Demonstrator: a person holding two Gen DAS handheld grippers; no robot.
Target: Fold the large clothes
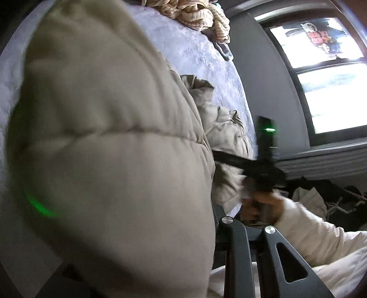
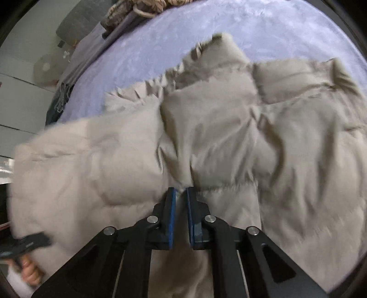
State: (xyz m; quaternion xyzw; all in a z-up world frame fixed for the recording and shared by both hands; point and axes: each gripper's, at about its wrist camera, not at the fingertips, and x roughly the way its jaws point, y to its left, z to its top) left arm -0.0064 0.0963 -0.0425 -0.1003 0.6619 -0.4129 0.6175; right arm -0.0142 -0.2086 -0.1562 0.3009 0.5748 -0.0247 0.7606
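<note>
Beige puffer jacket [image 2: 229, 128] sprawled on lavender fleece bedspread [image 2: 146, 45] — one puffy section lifted close to the left wrist lens, blurred. Right gripper [image 2: 181, 194] clamped on a pinch of jacket fabric, blue pads [image 2: 172, 220] nearly together. Left gripper [image 2: 25, 244] at the jacket's left edge — grip hidden, cannot tell. Striped garment [image 1: 201, 13] bunched at the far bed edge.

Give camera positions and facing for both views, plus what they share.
Left wrist: on the left gripper, its view mostly blocked by lifted puffer jacket; beyond it, the right gripper, a hand and a window.
Right wrist: on the right gripper, looking down at the bed; jaws pinch a jacket fold; left gripper at lower left.
Shared: jacket, bed, striped clothes pile.
</note>
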